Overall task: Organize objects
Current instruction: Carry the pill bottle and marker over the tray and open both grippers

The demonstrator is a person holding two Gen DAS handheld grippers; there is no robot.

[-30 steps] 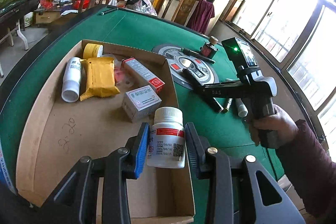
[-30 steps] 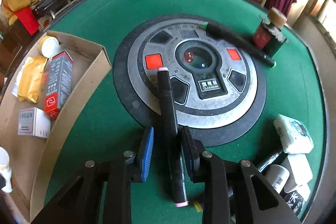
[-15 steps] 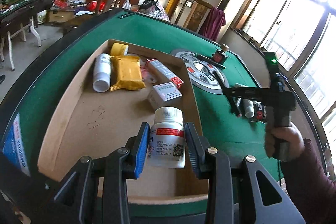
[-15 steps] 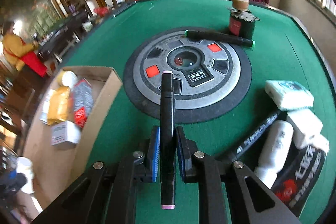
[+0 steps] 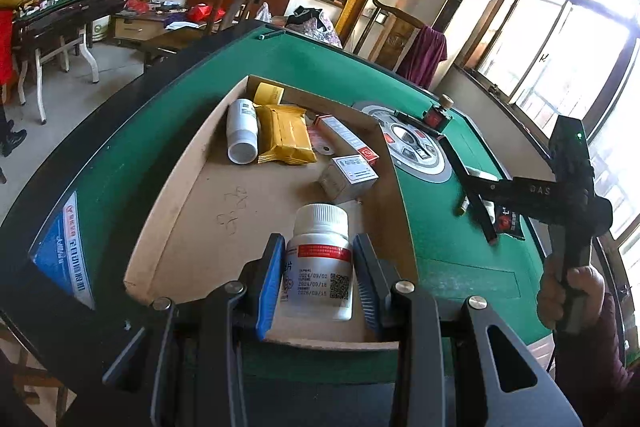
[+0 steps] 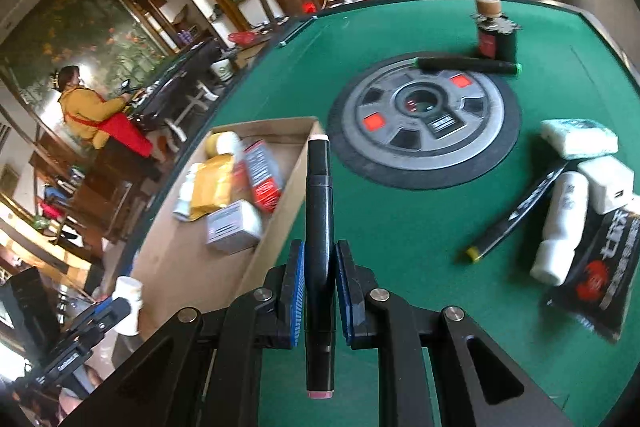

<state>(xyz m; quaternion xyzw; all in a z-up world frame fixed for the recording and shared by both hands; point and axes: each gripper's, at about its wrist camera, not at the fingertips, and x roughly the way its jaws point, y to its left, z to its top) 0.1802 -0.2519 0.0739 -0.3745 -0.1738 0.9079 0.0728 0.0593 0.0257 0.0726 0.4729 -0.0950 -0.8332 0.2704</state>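
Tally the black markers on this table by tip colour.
pink-tipped marker: 1
green-tipped marker: 1
yellow-tipped marker: 1
Total: 3

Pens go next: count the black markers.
3: pink-capped black marker in the right gripper; green-tipped marker on the grey disc; yellow-tipped marker beside the white bottle. Others may be hidden.
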